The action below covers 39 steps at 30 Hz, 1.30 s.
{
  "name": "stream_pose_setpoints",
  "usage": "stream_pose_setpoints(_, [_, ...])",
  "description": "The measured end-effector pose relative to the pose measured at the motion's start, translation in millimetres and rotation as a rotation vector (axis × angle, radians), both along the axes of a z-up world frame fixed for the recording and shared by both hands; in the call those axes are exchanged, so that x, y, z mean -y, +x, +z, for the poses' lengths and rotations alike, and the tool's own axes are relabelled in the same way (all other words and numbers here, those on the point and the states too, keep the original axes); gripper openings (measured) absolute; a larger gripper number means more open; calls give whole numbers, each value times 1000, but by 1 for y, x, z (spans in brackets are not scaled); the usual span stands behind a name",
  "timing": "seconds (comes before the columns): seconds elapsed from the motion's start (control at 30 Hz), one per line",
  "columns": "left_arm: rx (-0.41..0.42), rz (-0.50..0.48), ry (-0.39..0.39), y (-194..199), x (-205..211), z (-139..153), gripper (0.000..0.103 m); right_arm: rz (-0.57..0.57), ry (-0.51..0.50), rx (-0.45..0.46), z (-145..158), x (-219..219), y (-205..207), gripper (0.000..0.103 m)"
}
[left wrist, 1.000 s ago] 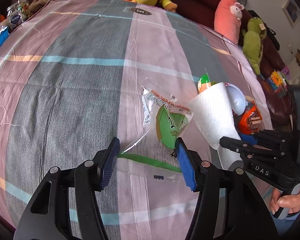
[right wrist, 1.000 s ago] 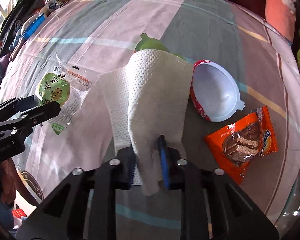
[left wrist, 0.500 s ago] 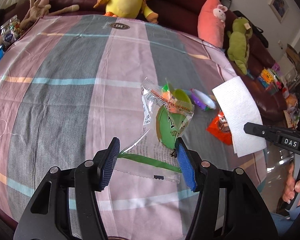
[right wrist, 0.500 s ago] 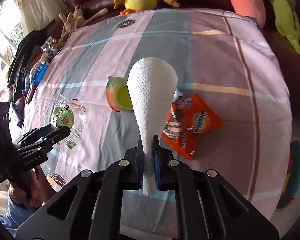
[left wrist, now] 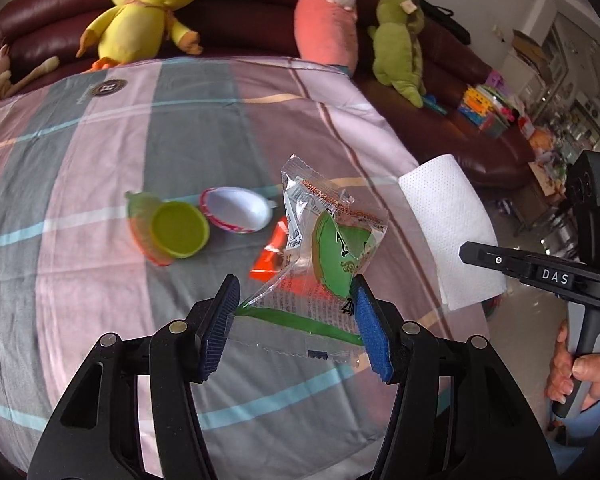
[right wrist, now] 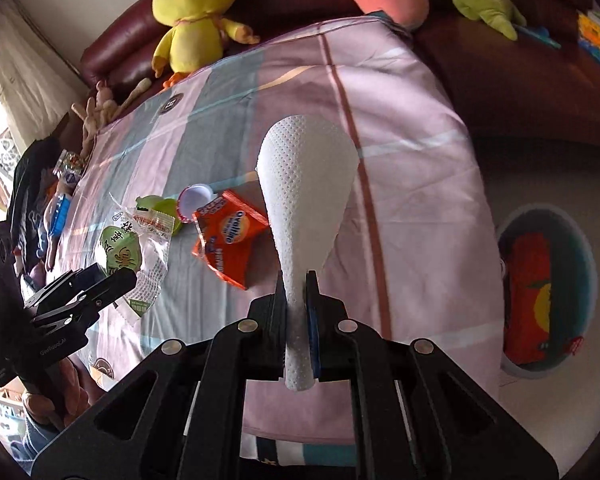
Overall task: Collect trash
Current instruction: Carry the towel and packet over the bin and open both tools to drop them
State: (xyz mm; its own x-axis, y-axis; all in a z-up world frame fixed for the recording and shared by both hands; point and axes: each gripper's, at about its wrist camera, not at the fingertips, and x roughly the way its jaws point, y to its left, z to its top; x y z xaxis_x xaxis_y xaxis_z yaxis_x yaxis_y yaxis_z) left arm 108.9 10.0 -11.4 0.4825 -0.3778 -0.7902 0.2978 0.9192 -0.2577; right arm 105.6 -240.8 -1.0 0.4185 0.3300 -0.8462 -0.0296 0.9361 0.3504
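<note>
Right gripper (right wrist: 298, 300) is clamped on a white paper towel (right wrist: 306, 192), jaws pinched tight on its lower end. Towel's long axis runs straight out along the fingers, narrow at the pinch, flaring to a rounded wide end that points away from the camera, over the table edge. In the left view the towel (left wrist: 448, 228) hangs as a flat sheet off the right gripper (left wrist: 470, 252), past the table's right edge.

Left gripper (left wrist: 296, 320) holds a clear wrapper (left wrist: 332, 248) with green print; jaws stand fairly wide but the wrapper spans between both pads, its lower edge touching each. Wrapper is raised off the cloth, long axis roughly up and away from the gripper, crumpled top tilted right. Right view shows the same wrapper (right wrist: 134, 252) sticking up from the left gripper (right wrist: 100, 284).

On the striped cloth (left wrist: 100, 152): green cup (left wrist: 176, 230) on its side, mouth toward camera; white cup (left wrist: 238, 210) just beside it, also on its side; orange packet (right wrist: 228, 236) lying flat near them, partly hidden behind the wrapper in the left view.

Bin (right wrist: 544, 296) on the floor, right of the table, with red trash inside. Yellow plush (left wrist: 148, 4) on the sofa behind.
</note>
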Motion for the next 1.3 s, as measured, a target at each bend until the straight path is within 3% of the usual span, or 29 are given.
stream_pose_setpoints(0.37, [-6, -199, 58, 13, 131, -3, 58, -180, 42, -5, -14, 116, -30, 9])
stream_pose_setpoints(0.8, [-28, -364, 106, 28, 247, -15, 58, -403, 99, -37, -47, 237, -61, 9])
stream_pose_setpoints(1.03, [-68, -432, 133, 26, 298, -35, 58, -476, 99, -67, -64, 278, -76, 11])
stream_pose_setpoints(1.3, [-105, -443, 155, 32, 314, -51, 58, -481, 115, -99, -87, 292, -68, 11])
